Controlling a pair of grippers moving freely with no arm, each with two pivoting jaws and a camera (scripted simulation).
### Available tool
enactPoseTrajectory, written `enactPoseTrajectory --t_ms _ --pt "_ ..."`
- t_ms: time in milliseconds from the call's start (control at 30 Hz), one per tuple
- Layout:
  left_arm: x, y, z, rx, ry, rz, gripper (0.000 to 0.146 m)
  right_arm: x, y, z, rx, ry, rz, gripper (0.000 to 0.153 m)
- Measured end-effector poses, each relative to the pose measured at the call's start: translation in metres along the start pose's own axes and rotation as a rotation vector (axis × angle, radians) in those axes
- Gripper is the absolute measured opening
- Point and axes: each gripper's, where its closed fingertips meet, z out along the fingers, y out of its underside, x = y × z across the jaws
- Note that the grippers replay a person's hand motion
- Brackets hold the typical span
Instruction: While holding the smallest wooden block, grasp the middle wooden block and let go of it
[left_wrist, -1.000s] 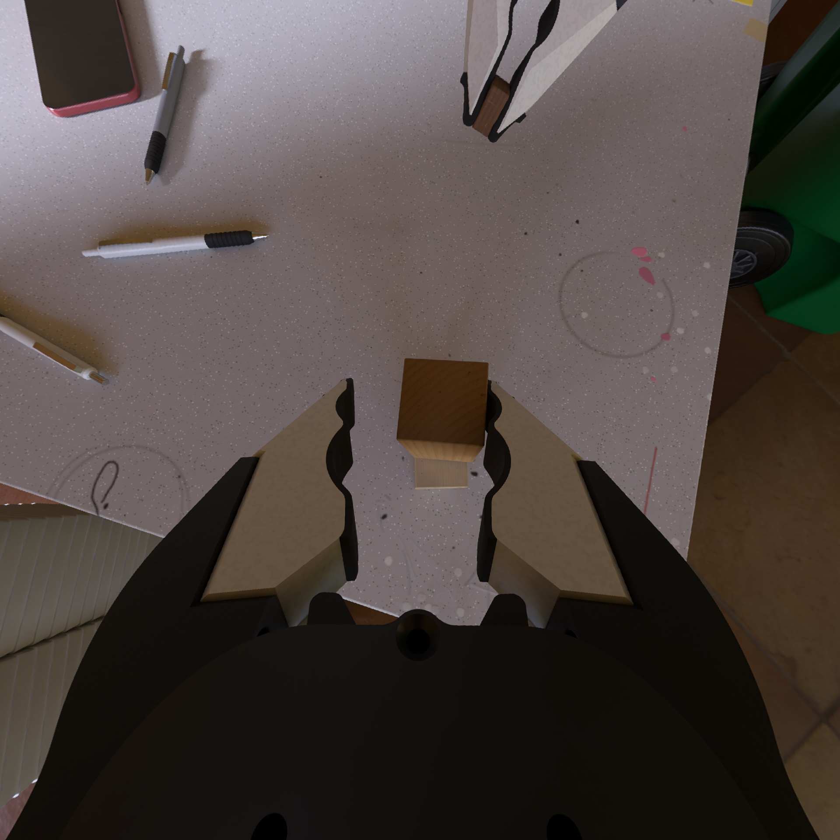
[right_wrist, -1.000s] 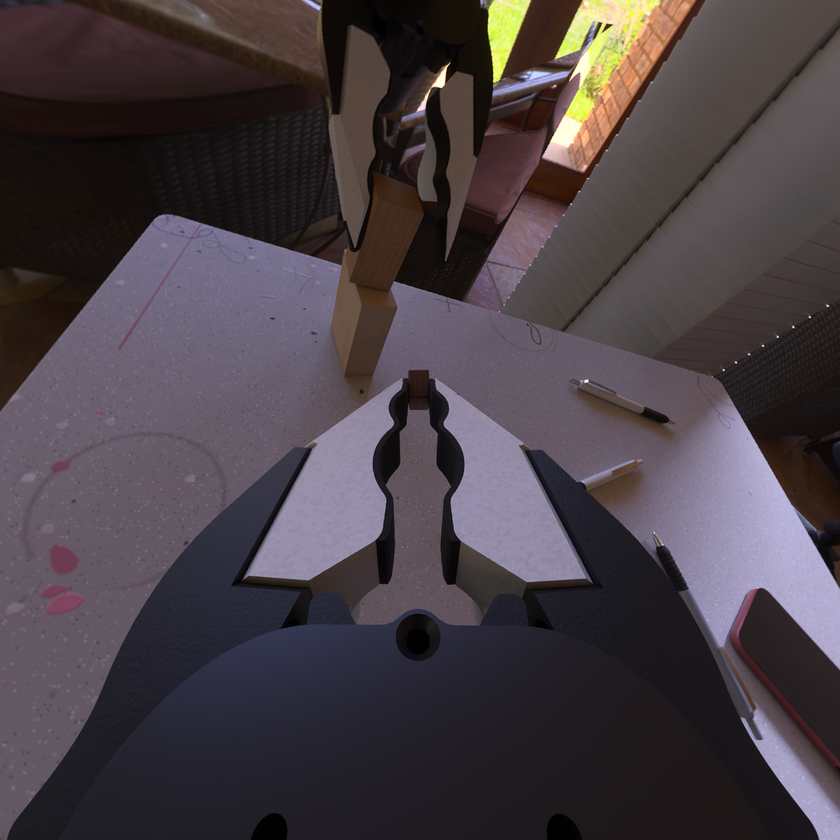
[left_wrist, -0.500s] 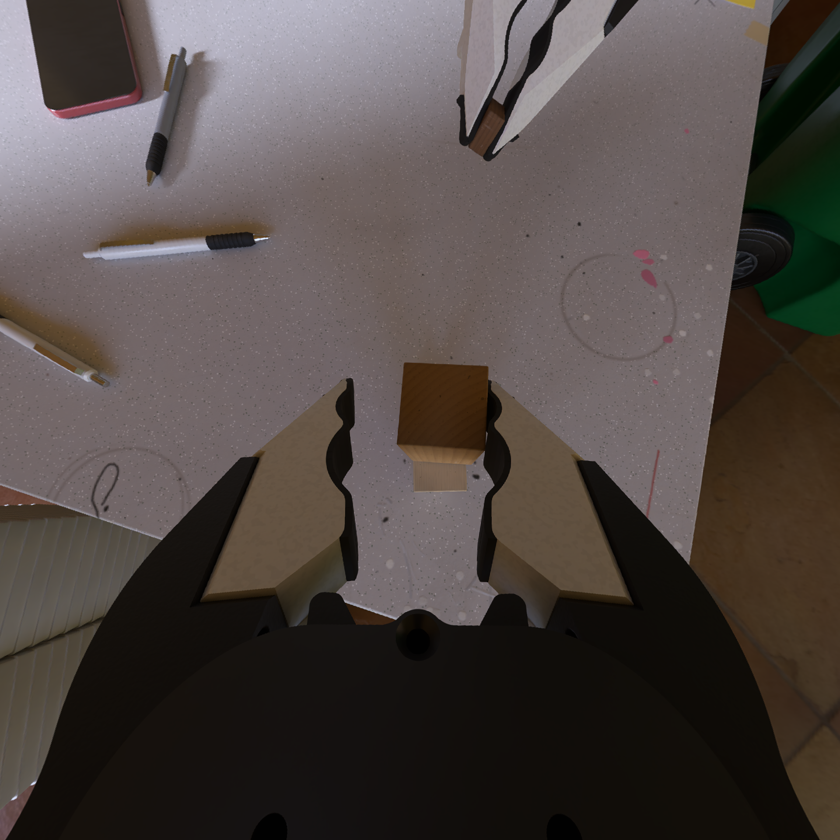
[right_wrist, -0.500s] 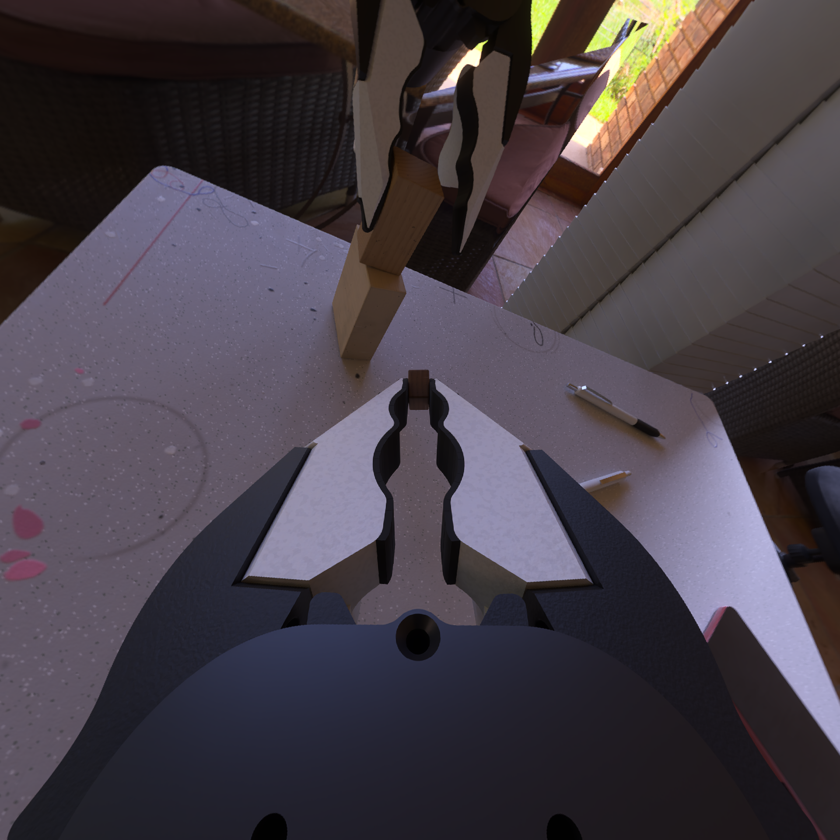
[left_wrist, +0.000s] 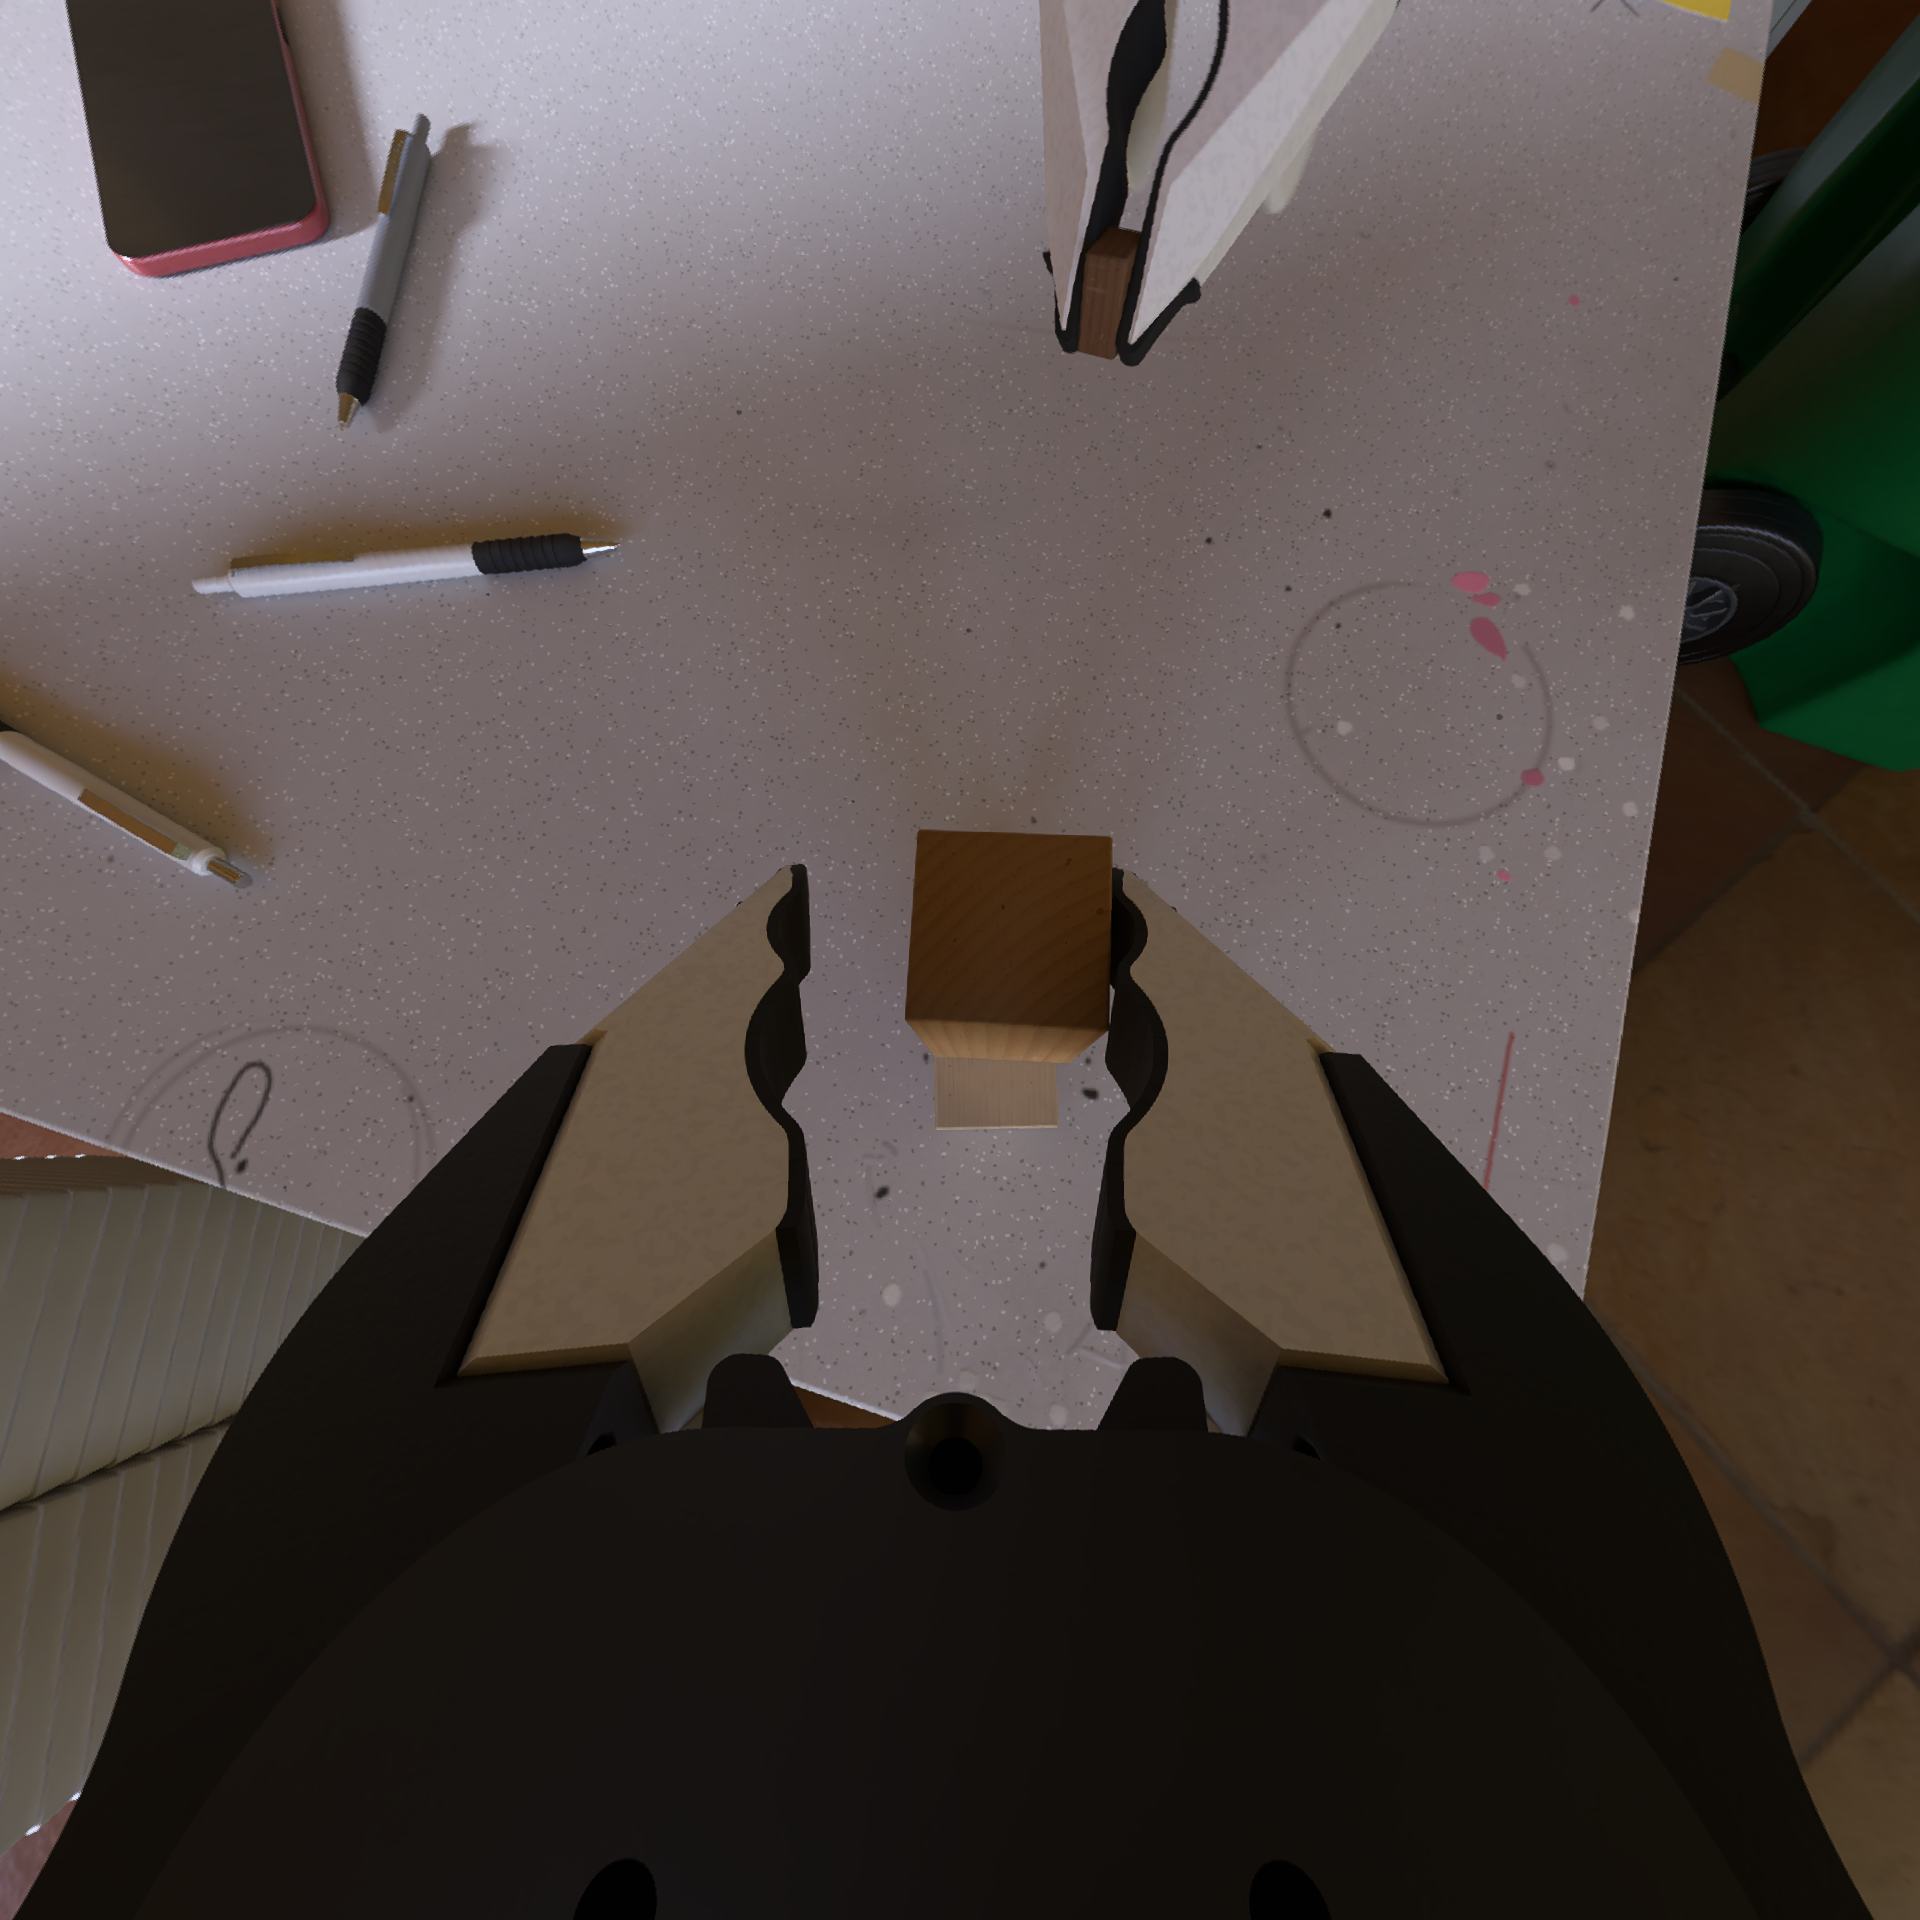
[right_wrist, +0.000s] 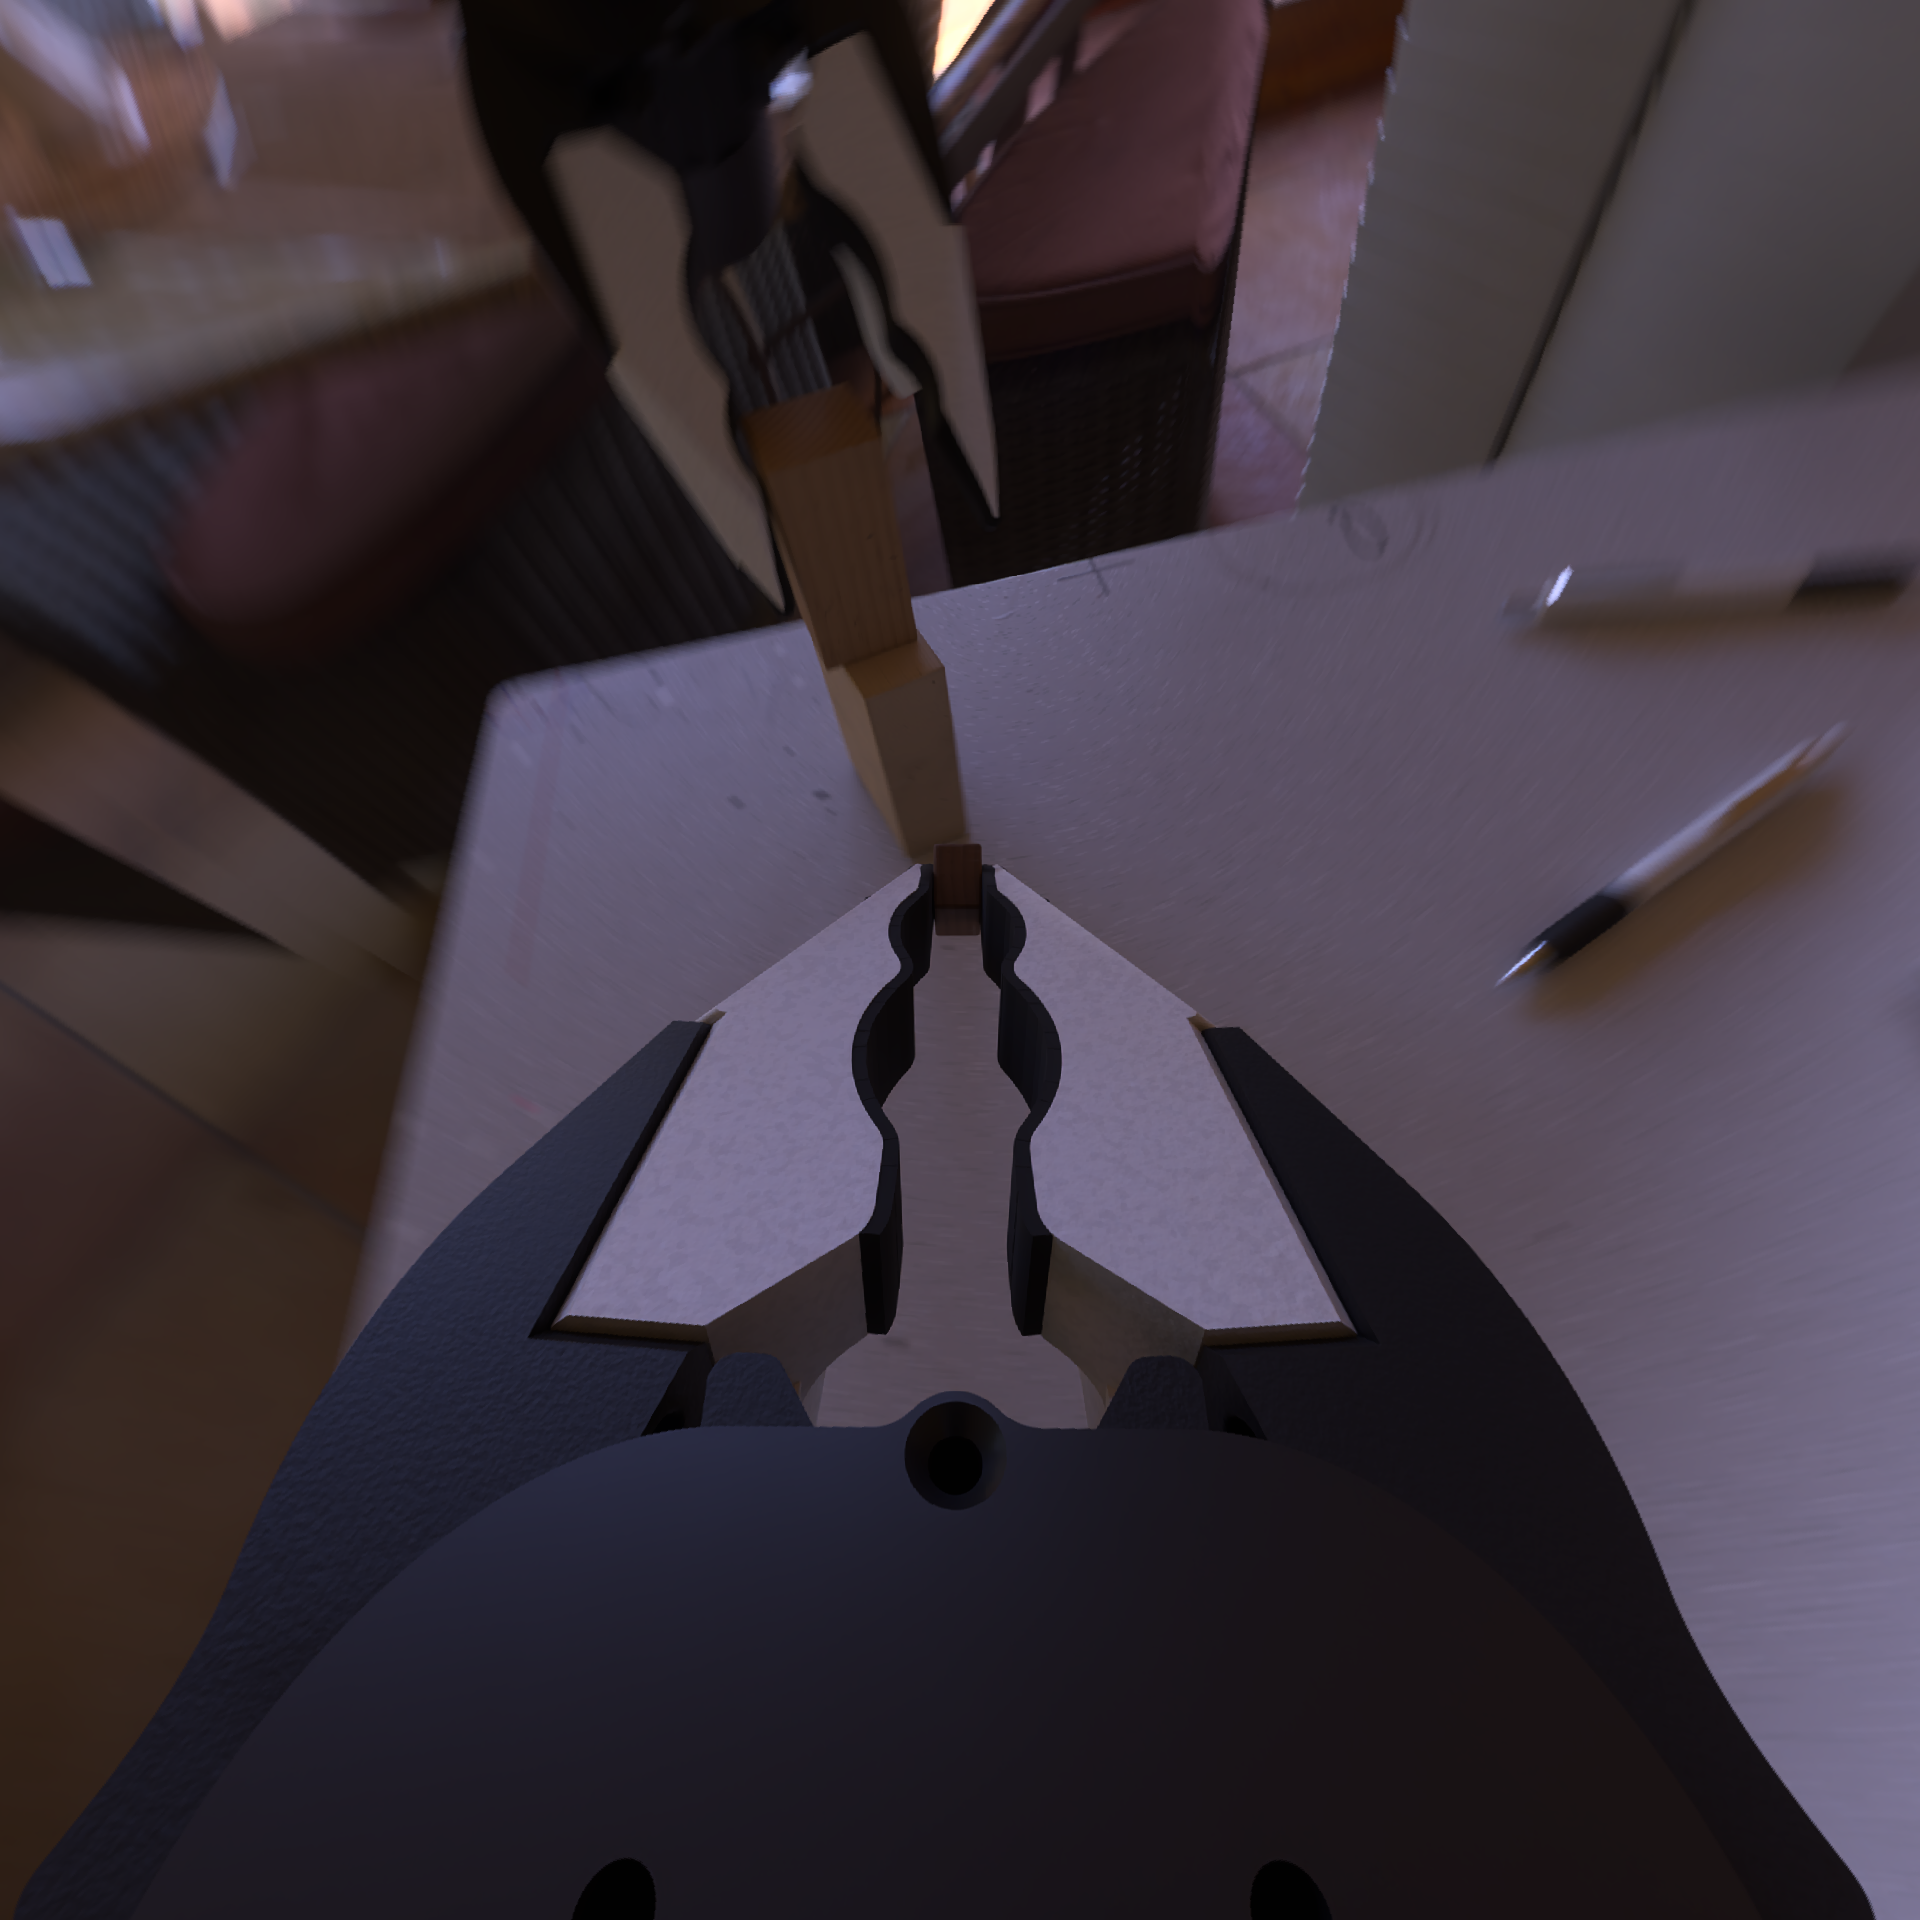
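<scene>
My left gripper (left_wrist: 958, 878) points down at the grey table (left_wrist: 935, 520). It is open around a brown wooden block (left_wrist: 1006, 935): the right finger touches the block and the left finger stands apart. That block rests tilted on a paler wooden block (left_wrist: 995, 1093); both also show in the right wrist view, the brown block (right_wrist: 831, 520) above the paler block (right_wrist: 904, 727). My right gripper (right_wrist: 957, 873) is shut on the smallest wooden block (right_wrist: 957, 881), low over the table. It also shows in the left wrist view (left_wrist: 1101, 348) with the small block (left_wrist: 1103, 291).
A phone in a red case (left_wrist: 197, 125) and three pens (left_wrist: 379, 270) (left_wrist: 405, 566) (left_wrist: 125, 810) lie on the far left of the table. The table's right edge (left_wrist: 1642, 831) is close to the stacked blocks. A green wheeled object (left_wrist: 1829, 520) stands beyond it.
My right gripper has swung fast with the small block still in it, so its view is blurred and now faces the stacked blocks head on. My left gripper has barely moved and stays open.
</scene>
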Motion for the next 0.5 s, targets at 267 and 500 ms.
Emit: enactPoseTrajectory --t_ms 267,500 --pt "0.002 0.001 -0.001 -0.003 0.010 0.012 0.059 -0.012 0.003 0.000 0.175 -0.094 0.701 0.008" --pt "0.001 0.001 -0.001 -0.004 0.011 0.016 0.059 -0.006 0.000 -0.020 0.200 0.038 0.228 0.008"
